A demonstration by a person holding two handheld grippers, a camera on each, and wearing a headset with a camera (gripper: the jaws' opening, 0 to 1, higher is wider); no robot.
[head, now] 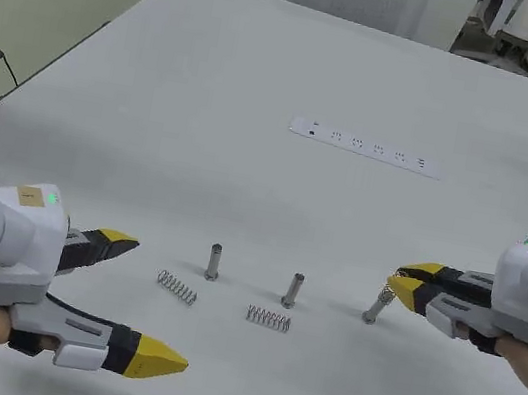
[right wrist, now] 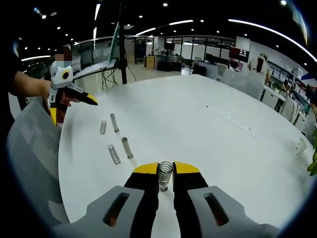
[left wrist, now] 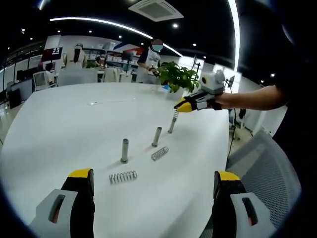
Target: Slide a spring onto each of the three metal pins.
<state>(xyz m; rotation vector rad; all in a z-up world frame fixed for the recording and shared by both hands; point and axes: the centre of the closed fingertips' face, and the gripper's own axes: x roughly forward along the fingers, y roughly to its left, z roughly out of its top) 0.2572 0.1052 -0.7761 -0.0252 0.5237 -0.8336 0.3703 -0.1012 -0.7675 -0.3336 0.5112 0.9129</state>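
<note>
Right gripper (right wrist: pixel 166 170) fingers pinched a coiled wire spring (right wrist: pixel 166 177) (its pin (head: pixel 372 315) half hidden); left gripper (left wrist: pixel 154 174) fingers gaped, empty.

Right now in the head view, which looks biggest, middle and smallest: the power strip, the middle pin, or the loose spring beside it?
1. power strip: longest by far, though farthest away.
2-3. loose spring and middle pin: look about alike, so no ranking.
</note>
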